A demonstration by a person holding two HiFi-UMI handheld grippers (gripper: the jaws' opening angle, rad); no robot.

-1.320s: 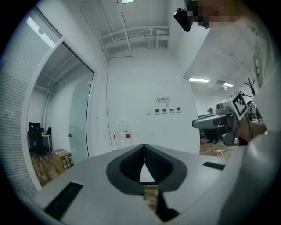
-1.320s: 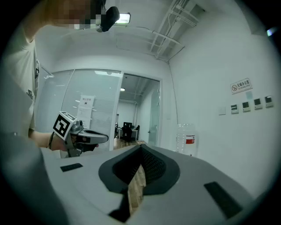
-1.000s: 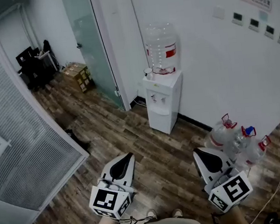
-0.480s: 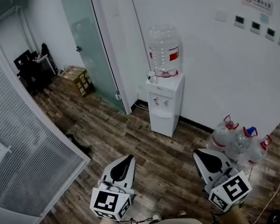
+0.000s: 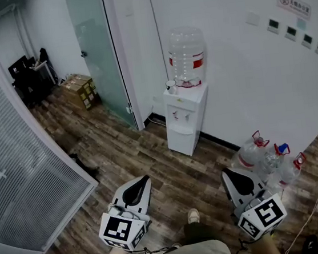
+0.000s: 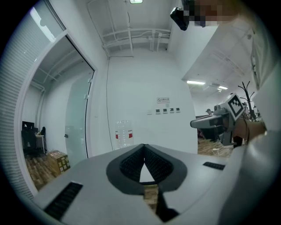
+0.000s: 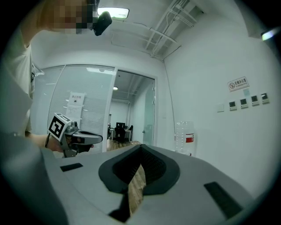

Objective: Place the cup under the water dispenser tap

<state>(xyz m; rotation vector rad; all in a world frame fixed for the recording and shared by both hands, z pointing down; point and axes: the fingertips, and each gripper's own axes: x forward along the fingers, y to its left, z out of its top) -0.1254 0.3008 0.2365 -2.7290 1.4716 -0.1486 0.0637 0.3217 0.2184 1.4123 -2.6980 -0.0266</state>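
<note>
Nothing of the task proper is done yet, as I read it. The cup (image 5: 170, 85) sits on top of the water dispenser (image 5: 183, 127), at its left front corner, just beside the base of the big bottle (image 5: 186, 56). It is not under the tap (image 5: 176, 115), which is lower down on the front face, above an empty recess.

Both my tools are well short of the machine, with a stretch of wooden floor (image 5: 151, 153) between. The left gripper (image 5: 148, 177) has its fingers (image 6: 131, 165) closed tip to tip with nothing between them. The right gripper (image 5: 222, 171) is the same, fingers (image 7: 154, 166) pressed together and empty. Both are held level, pointing toward the dispenser.

What is left is all of it: close in, open one gripper, take the cup, bring it down and set it in the recess below the tap.

The cup is very small from here, so I say this with some reserve: it looks to stand upright, mouth upward, long axis vertical.
</note>
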